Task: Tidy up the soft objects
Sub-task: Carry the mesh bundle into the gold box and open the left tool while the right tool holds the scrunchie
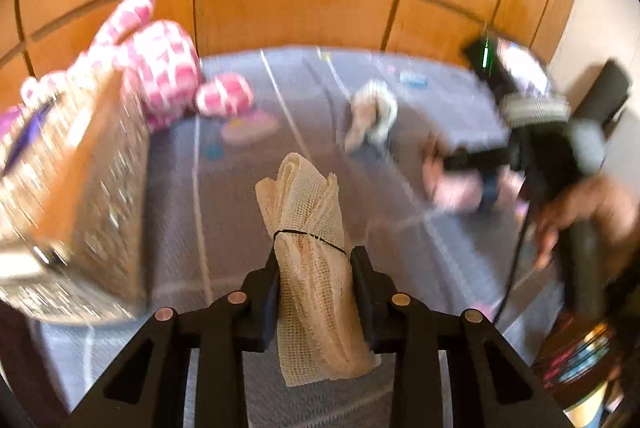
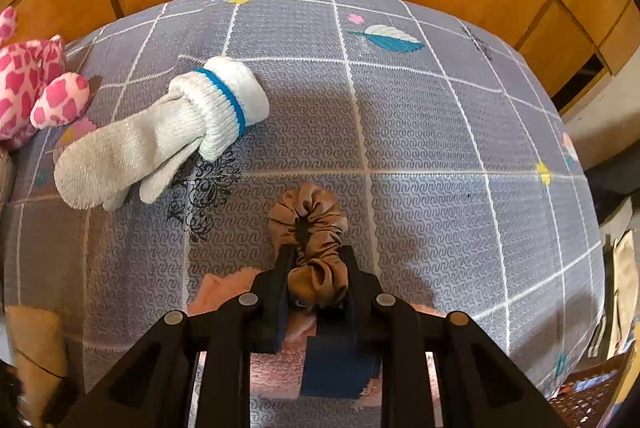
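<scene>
Right now my left gripper (image 1: 316, 268) is clamped on a rolled mesh cloth (image 1: 308, 228), cream-coloured and tied round the middle with a thin black band. Both pads press its sides; the roll stands up between the fingers, its folded top poking out beyond the tips and its lower end hanging back toward the camera. It is held above the grey checked bedsheet (image 1: 240, 228), clear of it as far as I can tell. To the left of the roll sits a basket (image 1: 92, 187), blurred, with a pink spotted plush (image 1: 160, 67) behind it.

My right gripper (image 2: 316, 260) is closed on a brown satin scrunchie (image 2: 310, 228). The fingers pinch its near half, so the ring bunches between the pads, and the open loop sticks out past the tips. Whether it touches the sheet I cannot tell. Under the fingers lie a pink towel (image 2: 224, 292) and a dark blue block (image 2: 340, 368). A white mitten (image 2: 160, 135) with a blue stripe at the cuff rests on the sheet up and to the left, well apart from the scrunchie. From the left camera my right hand (image 1: 580, 207) shows blurred at the right edge.
</scene>
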Motion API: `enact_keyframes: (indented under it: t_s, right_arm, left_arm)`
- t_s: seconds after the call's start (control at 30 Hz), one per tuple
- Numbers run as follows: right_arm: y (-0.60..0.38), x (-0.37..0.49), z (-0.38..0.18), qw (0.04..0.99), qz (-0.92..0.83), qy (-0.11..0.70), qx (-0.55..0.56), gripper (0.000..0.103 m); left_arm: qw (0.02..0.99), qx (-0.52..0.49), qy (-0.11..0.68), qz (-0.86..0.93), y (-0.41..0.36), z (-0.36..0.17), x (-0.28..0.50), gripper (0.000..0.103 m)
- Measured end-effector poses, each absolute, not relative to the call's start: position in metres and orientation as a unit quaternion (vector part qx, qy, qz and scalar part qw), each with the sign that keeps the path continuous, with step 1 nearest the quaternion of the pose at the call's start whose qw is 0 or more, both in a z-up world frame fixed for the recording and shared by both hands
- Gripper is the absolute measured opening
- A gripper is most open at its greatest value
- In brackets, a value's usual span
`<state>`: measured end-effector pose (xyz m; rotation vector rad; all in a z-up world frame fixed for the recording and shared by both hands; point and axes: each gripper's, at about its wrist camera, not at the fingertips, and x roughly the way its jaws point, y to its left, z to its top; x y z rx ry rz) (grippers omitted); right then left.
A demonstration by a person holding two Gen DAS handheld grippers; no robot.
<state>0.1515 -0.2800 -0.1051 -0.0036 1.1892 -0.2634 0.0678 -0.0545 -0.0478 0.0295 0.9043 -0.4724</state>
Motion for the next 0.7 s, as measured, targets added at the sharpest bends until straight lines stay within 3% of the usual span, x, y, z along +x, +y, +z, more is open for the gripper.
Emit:
enact_keyframes:
  t_s: [0.27, 0.7]
  right_arm:
    - [-0.279, 0.151, -0.102, 0.821, -0.125, 0.556, -0.019, 0.022]
    - [-0.275, 0.150, -0.102, 0.822, -0.126, 0.554, -0.032, 0.022]
  left_arm:
    - [0.895, -0.058, 0.396, -0.197, -0.001, 0.013, 0.099, 0.032]
    - [0.908, -0.108, 0.376, -0.149, 0.084, 0.031, 0.076, 0.032]
